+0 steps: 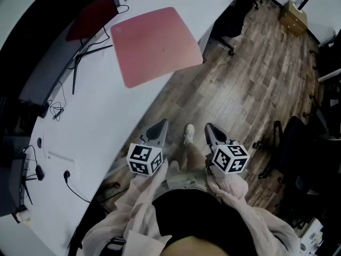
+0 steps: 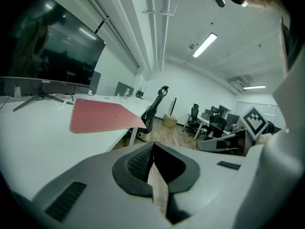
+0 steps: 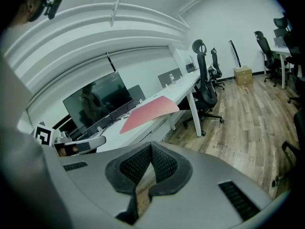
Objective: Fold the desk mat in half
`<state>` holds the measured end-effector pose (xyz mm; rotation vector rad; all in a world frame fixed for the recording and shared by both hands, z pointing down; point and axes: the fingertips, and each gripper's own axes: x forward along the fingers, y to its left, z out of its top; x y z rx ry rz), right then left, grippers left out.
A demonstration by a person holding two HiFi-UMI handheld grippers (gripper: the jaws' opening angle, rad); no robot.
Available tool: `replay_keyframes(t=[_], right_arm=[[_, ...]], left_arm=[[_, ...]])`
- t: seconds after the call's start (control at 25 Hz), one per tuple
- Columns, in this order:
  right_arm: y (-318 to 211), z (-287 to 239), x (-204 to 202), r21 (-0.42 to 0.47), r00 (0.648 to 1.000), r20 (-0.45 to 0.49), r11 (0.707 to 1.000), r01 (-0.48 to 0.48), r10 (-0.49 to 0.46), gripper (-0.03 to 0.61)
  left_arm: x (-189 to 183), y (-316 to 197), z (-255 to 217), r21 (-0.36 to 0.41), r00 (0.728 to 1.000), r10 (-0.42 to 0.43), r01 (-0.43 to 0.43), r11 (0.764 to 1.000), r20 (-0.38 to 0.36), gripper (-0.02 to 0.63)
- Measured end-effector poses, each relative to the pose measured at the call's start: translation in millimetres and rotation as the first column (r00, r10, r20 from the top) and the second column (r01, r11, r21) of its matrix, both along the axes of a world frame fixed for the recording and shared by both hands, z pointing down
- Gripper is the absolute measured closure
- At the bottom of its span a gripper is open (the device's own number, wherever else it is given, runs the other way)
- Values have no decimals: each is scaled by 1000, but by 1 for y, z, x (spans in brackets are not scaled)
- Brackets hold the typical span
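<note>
Mat lies flat and unfolded on desk, one corner past the desk's edge. Left gripper and right gripper are both off the desk, held low and side by side close to the person's front, tips pointing forward over the floor beside the desk. Both claws fully closed, nothing held

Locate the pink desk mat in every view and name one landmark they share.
Head view: desk mat at upper centre, lying flat.
Left gripper view: desk mat left of centre.
Right gripper view: desk mat at centre, slightly left.
Shared landmark: the white desk beneath it.
</note>
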<state>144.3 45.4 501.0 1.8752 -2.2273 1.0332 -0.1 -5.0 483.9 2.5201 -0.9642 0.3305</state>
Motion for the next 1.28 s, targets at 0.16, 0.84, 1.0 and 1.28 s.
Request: replay_keyframes(t=[0.16,0.84,1.0,1.28], right_arm=[[-53,2,20,-10,999,28,1000,16,-16,566],[-237,46,99,-145,970,190,973,182,-153,548],[-275,63,102,-173,957,218,957,231,-192,502],[-316,94,110,-226,929,340,947,229,-144,403]], left_arm=[[20,-49,2,-4,1000,-6,6,1000,3,586],[72,-202,15,-65,982,-183,186,980,47,586],[75,-225,22,-87,972,-227,231,969,53,586],[76,-251,37,-130,961,-265,273,953,78,586]])
